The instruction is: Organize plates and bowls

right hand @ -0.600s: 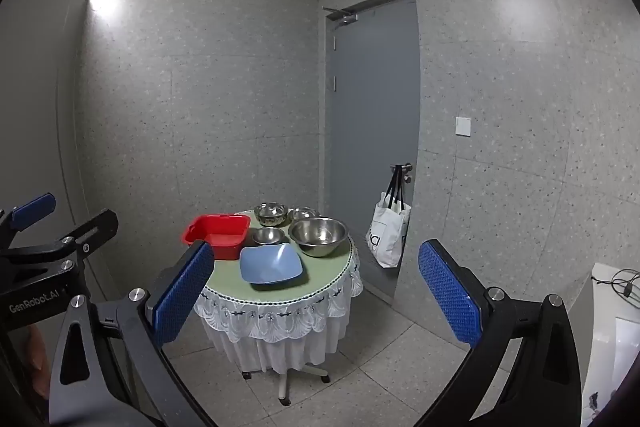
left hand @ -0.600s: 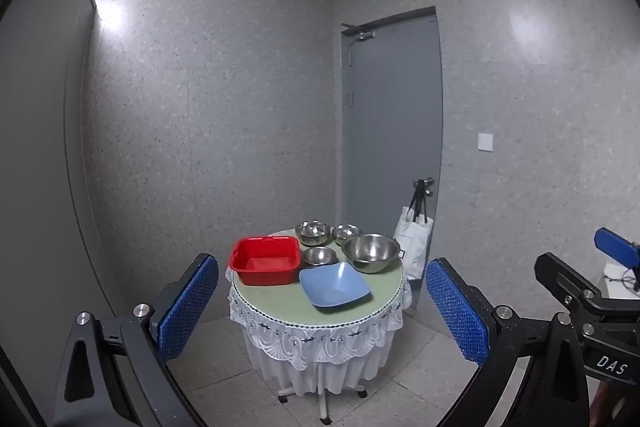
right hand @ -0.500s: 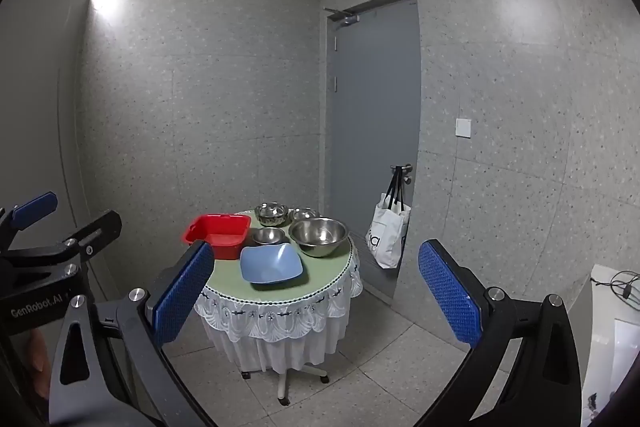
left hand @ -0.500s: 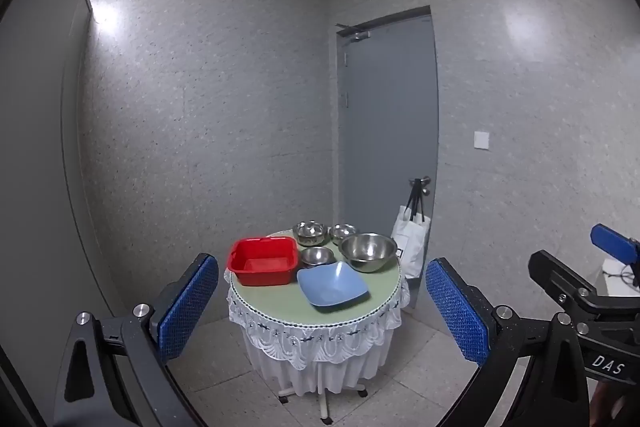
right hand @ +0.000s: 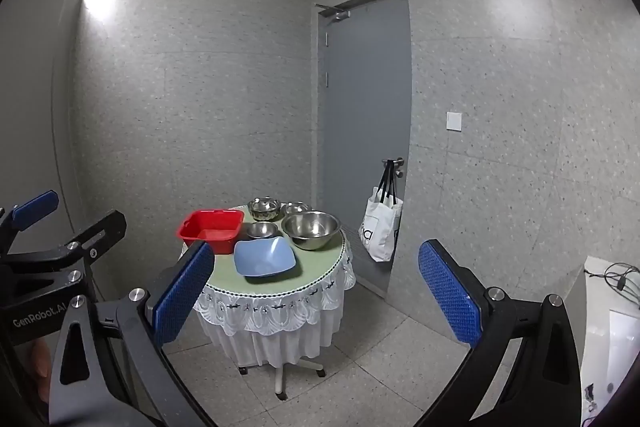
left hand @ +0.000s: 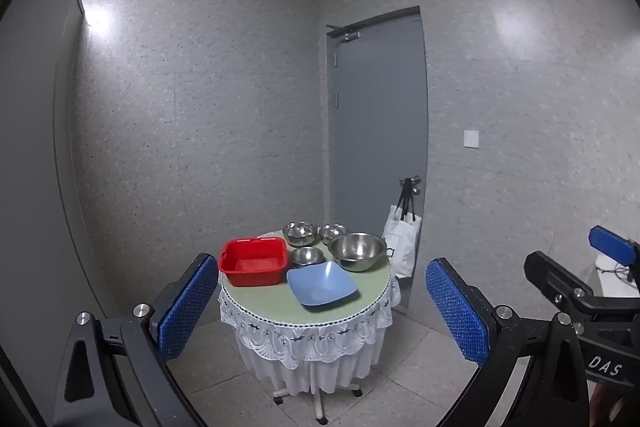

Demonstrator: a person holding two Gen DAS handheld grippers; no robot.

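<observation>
While both claws hang in the air well apart from the furniture, the small round table with a pale green top and white lace skirt (left hand: 362,303) stands ahead in the corner of a grey speckled room; left gripper (left hand: 320,311): blue-padded fingers spread wide, nothing between them; right gripper (right hand: 316,293): blue-padded fingers likewise spread wide and empty, its frame also visible at 3 o'clock in the left wrist view. On the table top: one red rectangular plastic basin (left hand: 253,261) at 9 o'clock; one pale blue square plate with upturned corners (left hand: 321,283) at 6 o'clock, near the front edge; one large stainless steel bowl (left hand: 357,251) at 3 o'clock; one small steel bowl (left hand: 307,256) at centre, between basin and large bowl, just behind the plate; two further small steel bowls (left hand: 300,233) at 12 o'clock, side by side at the back edge. Behind the table: one grey door (left hand: 376,147), with a white tote bag with black handles (left hand: 402,247) hanging from its handle
</observation>
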